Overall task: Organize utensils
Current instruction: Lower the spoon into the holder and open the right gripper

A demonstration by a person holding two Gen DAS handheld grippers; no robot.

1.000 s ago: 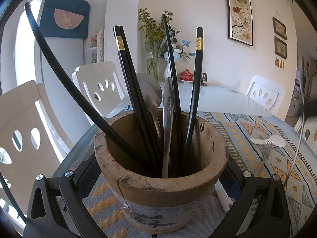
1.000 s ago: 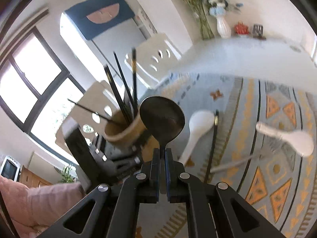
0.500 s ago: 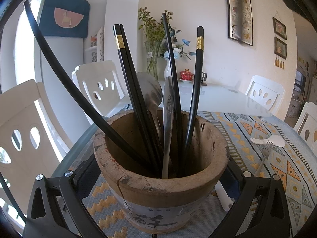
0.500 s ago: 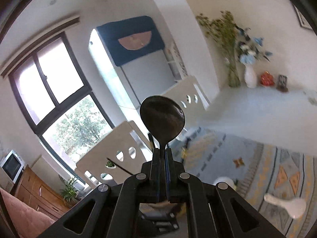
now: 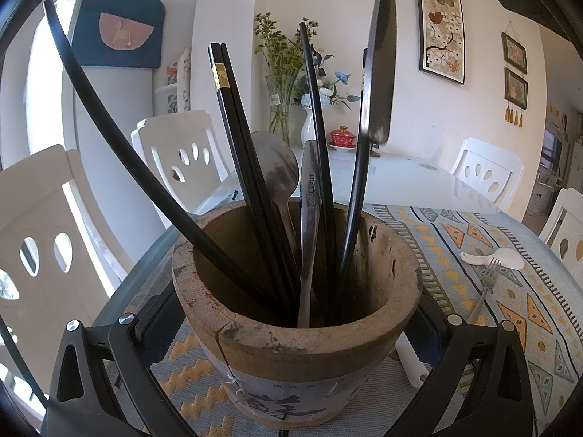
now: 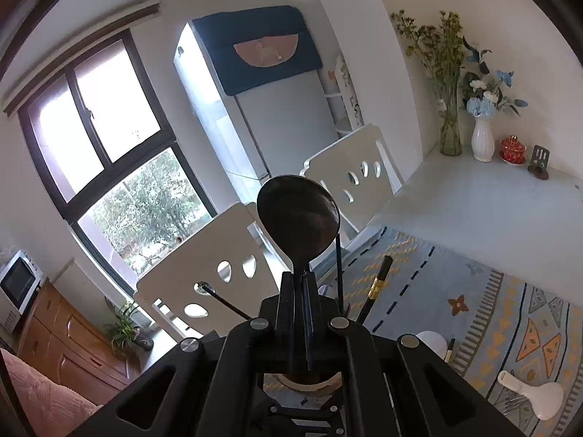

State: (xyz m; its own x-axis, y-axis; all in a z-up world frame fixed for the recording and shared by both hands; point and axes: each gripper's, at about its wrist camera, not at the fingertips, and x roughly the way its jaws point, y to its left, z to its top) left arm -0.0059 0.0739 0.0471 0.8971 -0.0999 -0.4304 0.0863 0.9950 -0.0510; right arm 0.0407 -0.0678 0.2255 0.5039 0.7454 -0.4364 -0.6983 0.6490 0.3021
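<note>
A: What does the right gripper [image 6: 298,284] hold?

B: Its 2 fingers are pinched together on the handle of a dark metal spoon [image 6: 298,218], bowl upward, held in the air above the wooden utensil pot [image 5: 297,335].

A: And the left gripper [image 5: 291,378]?

B: Its fingers stand wide, 1 on each side of the pot, which sits on the patterned table runner [image 5: 510,284] at the table's near edge. I can't tell whether the pads press on its wall.

A: What's in the pot?

B: Black chopsticks [image 5: 233,138] and metal spoons [image 5: 277,171], upright or leaning. A white ceramic spoon [image 5: 492,258] and a fork [image 5: 486,284] lie on the runner towards the right edge.
</note>
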